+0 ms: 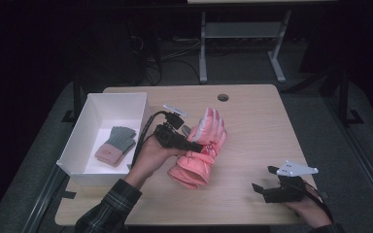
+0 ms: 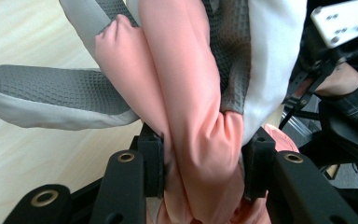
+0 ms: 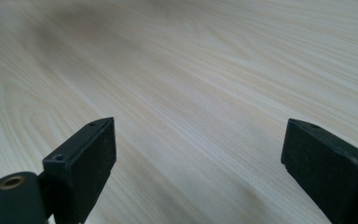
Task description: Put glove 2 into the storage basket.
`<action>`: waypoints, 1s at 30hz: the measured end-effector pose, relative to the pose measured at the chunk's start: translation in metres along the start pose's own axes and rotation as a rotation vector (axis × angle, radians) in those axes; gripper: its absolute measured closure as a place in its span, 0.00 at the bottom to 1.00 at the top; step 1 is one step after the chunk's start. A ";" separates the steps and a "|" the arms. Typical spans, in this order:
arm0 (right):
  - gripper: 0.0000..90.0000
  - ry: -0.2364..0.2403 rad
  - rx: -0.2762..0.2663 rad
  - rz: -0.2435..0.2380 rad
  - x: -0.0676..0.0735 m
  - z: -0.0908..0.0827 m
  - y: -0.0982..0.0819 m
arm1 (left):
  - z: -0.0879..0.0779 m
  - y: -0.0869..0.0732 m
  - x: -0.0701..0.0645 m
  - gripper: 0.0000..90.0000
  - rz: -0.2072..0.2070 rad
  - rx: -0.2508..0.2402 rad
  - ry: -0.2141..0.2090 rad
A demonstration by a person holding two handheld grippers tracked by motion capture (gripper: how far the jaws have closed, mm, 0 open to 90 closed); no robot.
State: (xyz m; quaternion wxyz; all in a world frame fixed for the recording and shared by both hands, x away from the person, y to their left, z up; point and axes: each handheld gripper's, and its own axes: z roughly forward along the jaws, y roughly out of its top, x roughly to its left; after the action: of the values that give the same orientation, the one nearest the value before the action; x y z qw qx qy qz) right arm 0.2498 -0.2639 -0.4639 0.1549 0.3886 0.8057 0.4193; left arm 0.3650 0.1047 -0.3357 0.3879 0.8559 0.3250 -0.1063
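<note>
A padded pink ski glove (image 1: 201,153) with grey and white fingers is lifted off the wooden table (image 1: 252,126) near its middle. My left gripper (image 1: 194,145) is shut on it, held by a hand in a plaid sleeve. In the left gripper view both pads squeeze the pink glove (image 2: 200,140), and its grey textured thumb (image 2: 51,95) sticks out to the left. My right gripper (image 1: 263,179) hovers low at the table's front right corner, open. Nothing lies between its wide-spread jaws in the right gripper view, just bare wood (image 3: 191,93).
A white bin (image 1: 104,136) stands on the table's left side with a small grey and pink knit glove (image 1: 116,144) inside. A round cable hole (image 1: 223,97) is at the far edge. A table frame (image 1: 243,39) stands on the floor behind.
</note>
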 end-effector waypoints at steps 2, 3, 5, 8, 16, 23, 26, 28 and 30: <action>0.11 -0.002 0.009 -0.001 -0.001 0.001 -0.001 | -0.010 0.002 -0.001 0.67 0.000 -0.008 0.010; 0.11 -0.004 0.010 -0.002 -0.001 0.001 -0.001 | -0.015 0.003 -0.001 0.67 0.005 -0.008 0.016; 0.11 -0.010 0.010 -0.006 0.000 0.002 0.000 | -0.027 0.005 -0.001 0.66 0.004 -0.013 0.028; 0.11 -0.009 0.015 -0.006 0.000 0.002 -0.001 | -0.042 0.007 0.002 0.66 -0.005 -0.022 0.036; 0.11 -0.013 0.025 -0.003 -0.001 0.004 -0.001 | -0.085 0.007 0.010 0.66 -0.036 -0.074 0.083; 0.11 -0.019 0.035 -0.027 -0.001 0.006 -0.001 | -0.119 0.004 0.019 0.66 -0.064 -0.119 0.121; 0.11 -0.020 0.029 -0.029 -0.001 0.006 0.001 | -0.133 0.001 0.022 0.66 -0.073 -0.132 0.150; 0.11 -0.021 0.026 -0.039 -0.001 0.006 0.002 | -0.143 -0.003 0.025 0.66 -0.088 -0.149 0.161; 0.11 -0.014 0.026 -0.051 -0.001 0.007 0.004 | -0.152 -0.008 0.029 0.66 -0.103 -0.162 0.171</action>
State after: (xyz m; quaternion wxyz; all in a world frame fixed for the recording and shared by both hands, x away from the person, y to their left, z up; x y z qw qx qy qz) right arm 0.2563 -0.2592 -0.4653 0.1662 0.3727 0.8198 0.4018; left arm 0.3711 0.2334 -0.2502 0.4206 0.8099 0.4080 -0.0260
